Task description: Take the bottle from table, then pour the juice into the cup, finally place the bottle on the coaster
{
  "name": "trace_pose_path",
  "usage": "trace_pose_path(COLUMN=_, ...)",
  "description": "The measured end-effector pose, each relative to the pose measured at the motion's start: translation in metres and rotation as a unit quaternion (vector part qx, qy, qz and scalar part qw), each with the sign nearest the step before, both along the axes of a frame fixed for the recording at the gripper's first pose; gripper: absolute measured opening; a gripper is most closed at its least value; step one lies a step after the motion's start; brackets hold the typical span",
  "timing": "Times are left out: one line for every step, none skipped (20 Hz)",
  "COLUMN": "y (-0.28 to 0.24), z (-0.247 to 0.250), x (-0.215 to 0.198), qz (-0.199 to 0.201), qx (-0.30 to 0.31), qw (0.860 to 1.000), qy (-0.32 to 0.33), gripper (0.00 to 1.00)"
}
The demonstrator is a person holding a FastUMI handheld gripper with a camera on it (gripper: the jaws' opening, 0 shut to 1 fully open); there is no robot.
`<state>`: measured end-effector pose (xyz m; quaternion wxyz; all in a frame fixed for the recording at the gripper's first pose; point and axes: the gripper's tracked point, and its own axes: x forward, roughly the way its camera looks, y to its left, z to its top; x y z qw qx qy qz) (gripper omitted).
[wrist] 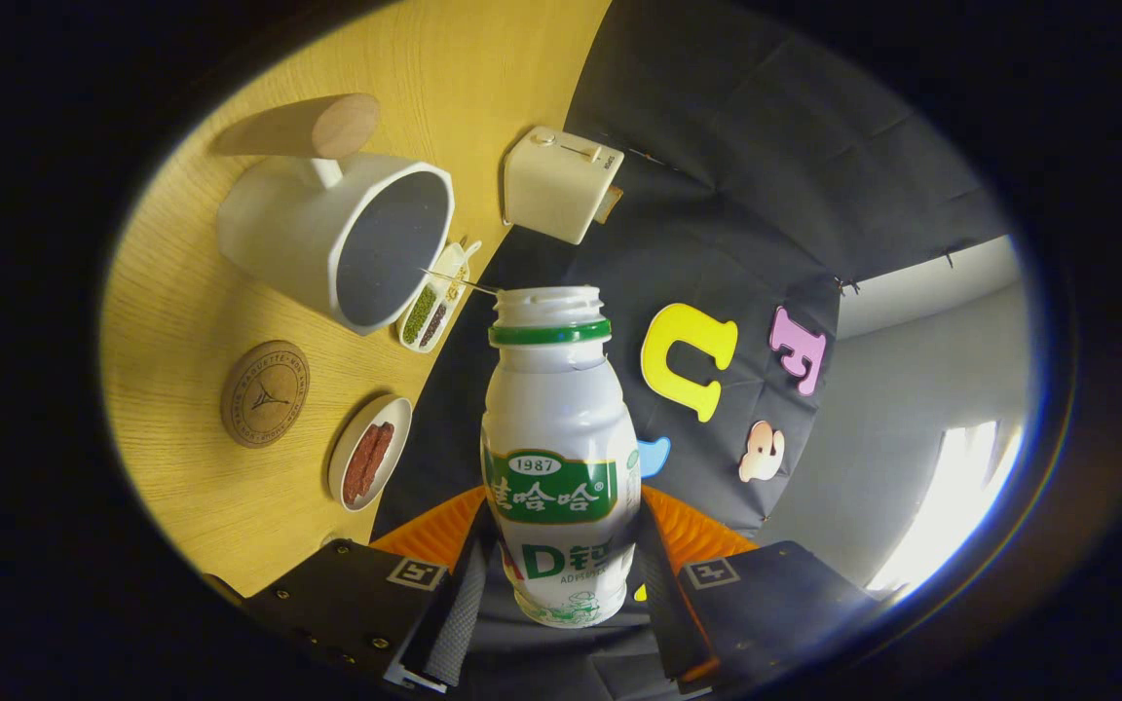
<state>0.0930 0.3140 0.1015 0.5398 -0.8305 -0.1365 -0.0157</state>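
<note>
A white plastic bottle [558,458] with a green neck ring and a green label sits between my fingers, uncapped, its open mouth pointing forward. My gripper [559,574] is shut on the bottle, one finger pressing each side of its lower body. The whole view is rolled sideways, so the wooden table [181,321] stands tilted to the left of the bottle. On that table the white cup [342,239] with a dark inside and a wooden handle lies ahead and to the left of the bottle's mouth. A round cork coaster [265,392] lies nearer, left of the bottle.
A small white dish [369,453] with dark red pieces sits between the coaster and the bottle. A narrow divided tray [436,297] of green and dark bits lies beside the cup. A cream boxy appliance [561,183] stands at the table's far edge.
</note>
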Motion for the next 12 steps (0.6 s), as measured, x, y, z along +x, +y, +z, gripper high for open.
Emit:
trace_pose_path(y=0.0, z=0.003, x=0.002, qz=0.001, qx=-0.003, qw=1.0, qy=-0.002, gripper=0.73)
trace_pose_path(y=0.001, z=0.005, x=0.002, qz=0.002, qx=-0.007, qw=1.0, qy=-0.005, gripper=0.73)
trace_pose_path(y=0.001, z=0.006, x=0.003, qz=0.003, qx=-0.01, qw=1.0, qy=-0.007, gripper=0.73)
trace_pose_path(y=0.002, z=0.006, x=0.003, qz=0.004, qx=-0.013, qw=1.0, qy=-0.009, gripper=0.73)
trace_pose_path(y=0.002, z=0.008, x=0.003, qz=0.006, qx=-0.016, qw=1.0, qy=-0.011, gripper=0.74)
trace_pose_path(y=0.003, z=0.008, x=0.001, qz=0.007, qx=-0.019, qw=1.0, qy=-0.014, gripper=0.73)
trace_pose_path(y=0.003, z=0.008, x=0.002, qz=0.008, qx=-0.022, qw=1.0, qy=-0.016, gripper=0.74)
trace_pose_path(y=0.003, z=0.009, x=0.001, qz=0.009, qx=-0.025, qw=0.999, qy=-0.018, gripper=0.74)
trace_pose_path(y=0.003, z=0.01, x=0.002, qz=0.01, qx=-0.028, qw=0.999, qy=-0.02, gripper=0.74)
trace_pose_path(y=0.004, z=0.01, x=0.002, qz=0.01, qx=-0.03, qw=0.999, qy=-0.022, gripper=0.73)
trace_pose_path(y=0.004, z=0.012, x=0.004, qz=0.011, qx=-0.033, qw=0.999, qy=-0.023, gripper=0.73)
trace_pose_path(y=0.005, z=0.014, x=0.005, qz=0.012, qx=-0.036, qw=0.999, qy=-0.024, gripper=0.73)
